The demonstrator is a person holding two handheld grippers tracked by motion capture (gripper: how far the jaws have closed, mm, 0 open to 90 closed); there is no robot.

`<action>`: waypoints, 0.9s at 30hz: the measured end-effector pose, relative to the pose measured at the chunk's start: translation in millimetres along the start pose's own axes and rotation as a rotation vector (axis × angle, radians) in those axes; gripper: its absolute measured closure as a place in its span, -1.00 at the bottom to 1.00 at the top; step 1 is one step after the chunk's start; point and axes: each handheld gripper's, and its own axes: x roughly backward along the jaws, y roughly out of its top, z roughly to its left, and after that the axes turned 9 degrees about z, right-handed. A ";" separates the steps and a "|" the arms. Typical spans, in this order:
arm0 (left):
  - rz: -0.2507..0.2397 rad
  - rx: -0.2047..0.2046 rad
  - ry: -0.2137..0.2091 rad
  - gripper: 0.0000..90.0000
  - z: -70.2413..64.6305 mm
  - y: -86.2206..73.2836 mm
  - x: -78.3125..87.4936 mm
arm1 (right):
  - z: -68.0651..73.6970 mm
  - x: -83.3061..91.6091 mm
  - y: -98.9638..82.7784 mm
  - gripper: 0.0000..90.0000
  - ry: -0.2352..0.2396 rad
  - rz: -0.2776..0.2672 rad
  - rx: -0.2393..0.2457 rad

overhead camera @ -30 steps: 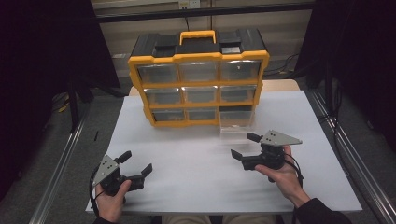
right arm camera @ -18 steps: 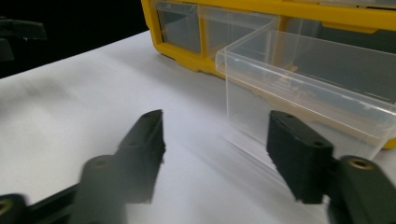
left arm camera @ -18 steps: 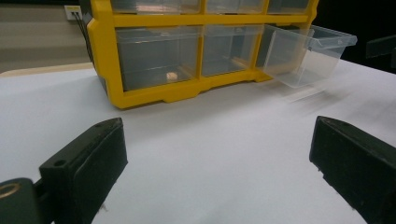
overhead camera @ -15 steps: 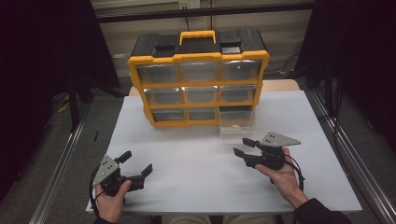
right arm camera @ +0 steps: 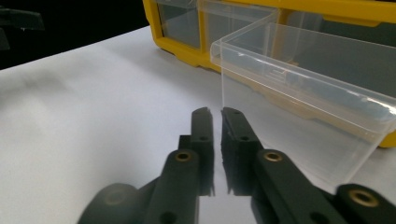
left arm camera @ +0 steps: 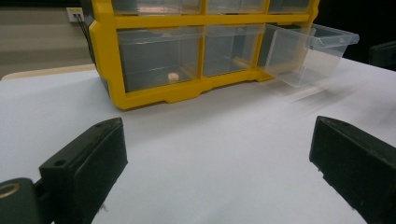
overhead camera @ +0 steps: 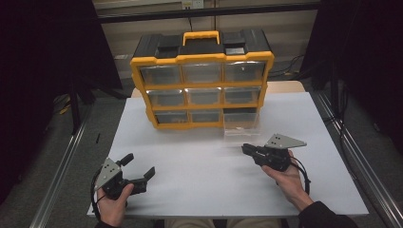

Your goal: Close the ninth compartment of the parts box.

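Clear plastic drawer (overhead camera: pixel 241 124) sticks out of the yellow-and-black organizer cabinet's (overhead camera: pixel 203 80) bottom-right slot, resting on the white table (overhead camera: pixel 199 161). Your right gripper (overhead camera: pixel 248 150), jaws nearly closed and empty, sits just before it; push squarely on the front. Left gripper (overhead camera: pixel 140 172) rests wide open, empty.

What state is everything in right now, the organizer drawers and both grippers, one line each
Organizer: upright on the table, handle on top.
Bottom right drawer: pulled partly out, looks empty.
Other drawers: pushed in.
Bottom left drawer: shut, a small round thing inside.
Left gripper: open wide, holding nothing.
Right gripper: jaws nearly together, nothing between them, close in front of the pulled-out drawer.
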 end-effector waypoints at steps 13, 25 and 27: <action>0.000 -0.002 0.001 -0.91 0.2 0.1 -0.1 | -4.9 -3.8 -0.4 1.00 -0.030 0.004 0.007; 0.000 0.001 0.003 -0.91 0.3 -0.4 -0.4 | -12.6 -11.9 -2.0 1.00 -0.058 0.016 0.010; 0.000 0.001 0.004 -0.91 0.9 -0.7 -0.6 | -12.7 -13.9 -1.7 1.00 -0.058 0.019 0.016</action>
